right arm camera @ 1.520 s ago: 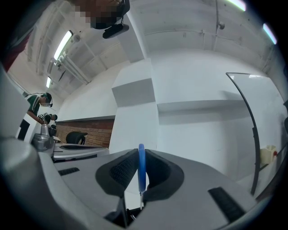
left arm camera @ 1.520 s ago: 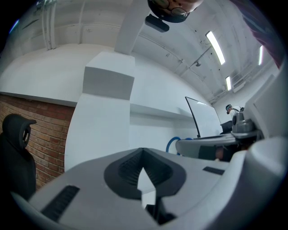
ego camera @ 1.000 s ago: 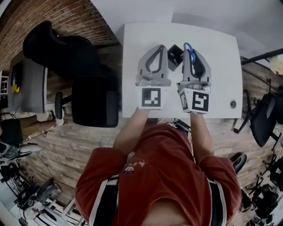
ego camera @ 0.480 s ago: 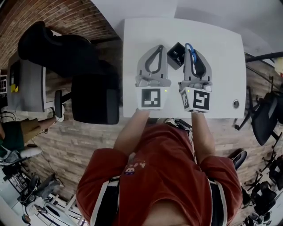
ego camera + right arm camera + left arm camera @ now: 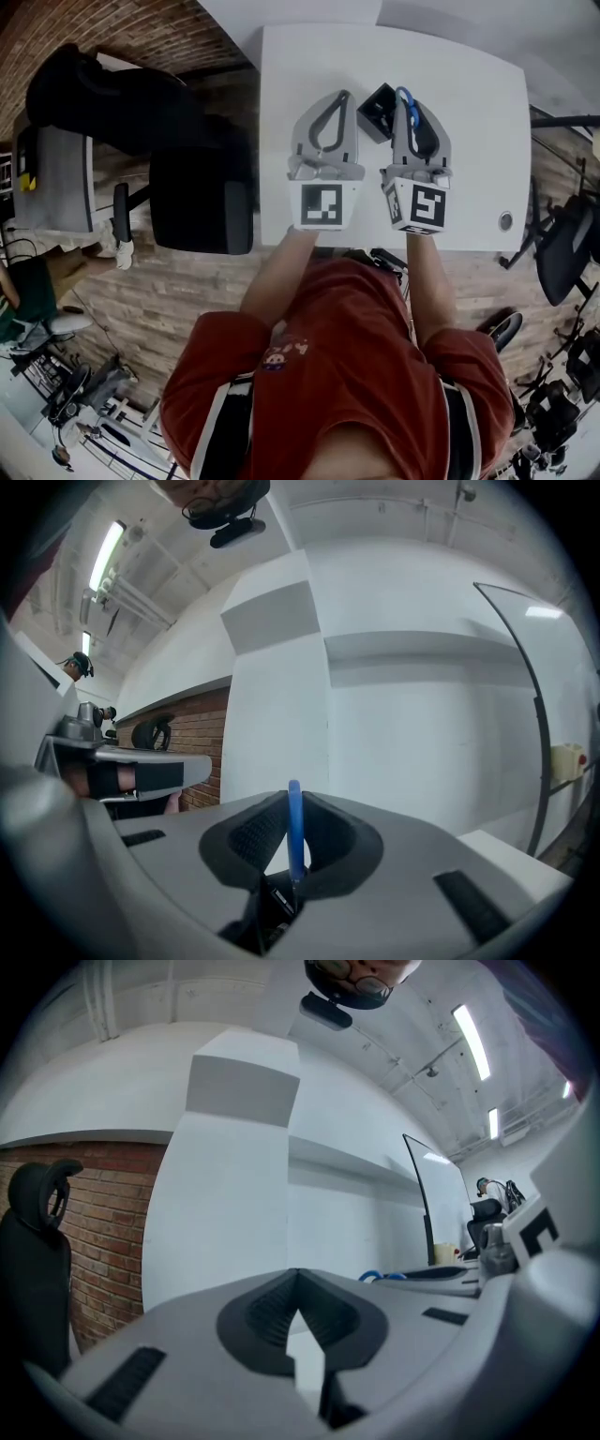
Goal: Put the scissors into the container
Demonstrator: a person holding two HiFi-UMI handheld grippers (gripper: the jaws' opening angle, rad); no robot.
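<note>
The scissors (image 5: 403, 96) have blue handles, and my right gripper (image 5: 407, 103) is shut on them above the white table (image 5: 469, 112). In the right gripper view a blue handle loop (image 5: 295, 827) stands upright between the jaws of the right gripper (image 5: 292, 803). The black container (image 5: 378, 111) sits on the table between the two gripper tips, just left of the scissors. My left gripper (image 5: 343, 96) hangs beside it with its jaws shut and nothing in them; in its own view the left gripper (image 5: 298, 1277) has its tips touching, and the blue handle (image 5: 382, 1276) shows to the right.
A black office chair (image 5: 202, 202) stands left of the table, and another chair (image 5: 562, 253) stands to the right. A round cable hole (image 5: 506, 221) is near the table's front right corner. A white wall lies beyond the table's far edge.
Both grippers and the scissors keep almost the same place over the table. Only the head view has drifted a little.
</note>
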